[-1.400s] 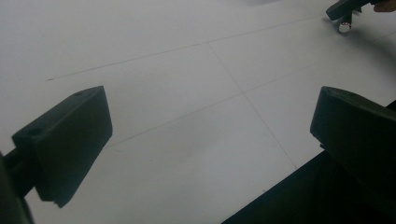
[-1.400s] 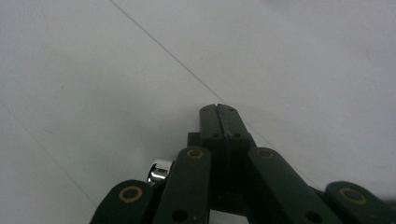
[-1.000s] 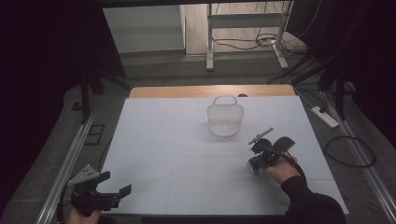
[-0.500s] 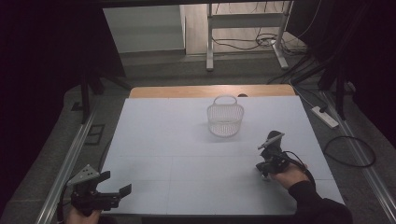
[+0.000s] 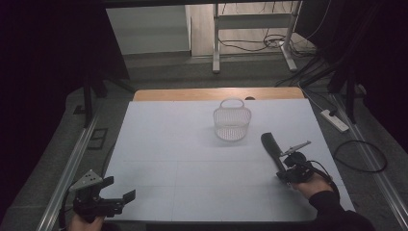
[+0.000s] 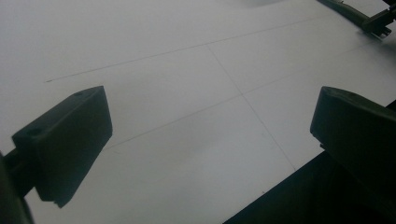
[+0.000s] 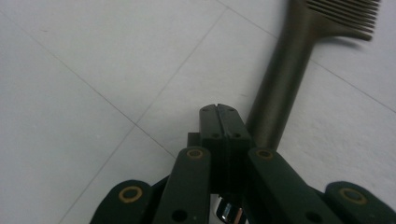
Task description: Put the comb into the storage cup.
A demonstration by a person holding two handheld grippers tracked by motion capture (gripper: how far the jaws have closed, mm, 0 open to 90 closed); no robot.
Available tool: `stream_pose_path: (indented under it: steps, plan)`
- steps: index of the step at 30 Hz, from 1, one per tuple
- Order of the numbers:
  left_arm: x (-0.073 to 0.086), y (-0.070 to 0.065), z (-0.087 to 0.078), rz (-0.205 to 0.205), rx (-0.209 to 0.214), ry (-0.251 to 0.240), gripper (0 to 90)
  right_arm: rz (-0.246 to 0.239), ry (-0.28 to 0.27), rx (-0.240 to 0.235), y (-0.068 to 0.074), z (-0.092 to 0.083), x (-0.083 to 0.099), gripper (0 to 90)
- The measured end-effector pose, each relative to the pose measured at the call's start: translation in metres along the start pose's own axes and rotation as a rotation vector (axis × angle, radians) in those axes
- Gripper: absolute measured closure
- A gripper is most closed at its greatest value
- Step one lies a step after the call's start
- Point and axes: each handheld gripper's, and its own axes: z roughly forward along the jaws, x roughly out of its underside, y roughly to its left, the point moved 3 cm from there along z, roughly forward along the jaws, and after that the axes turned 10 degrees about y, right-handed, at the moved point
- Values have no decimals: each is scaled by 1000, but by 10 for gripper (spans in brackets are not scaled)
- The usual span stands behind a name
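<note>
You see a white table (image 5: 173,159) across the middle of the frame, a white mesh basket (image 5: 232,122) upright above centre, a power strip (image 5: 336,120) on the floor at right, cables (image 5: 358,156) beside it

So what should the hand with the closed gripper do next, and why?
Probably open the right gripper and slide it sideways onto the comb handle. Its jaws are pressed together with nothing between them, and the comb lies flat on the table just beside them, not held. The basket stands farther back, likely where the comb goes.
</note>
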Motion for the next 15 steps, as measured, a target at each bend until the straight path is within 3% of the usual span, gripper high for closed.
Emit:
stream_pose_path:
  steps: [10,15]
  plan:
    - [0,0,0,-2,1,1,0,30,5,17,-11,-3,5,894]
    - [0,0,0,-3,2,0,0,29,-17,4,-9,-6,5,893]
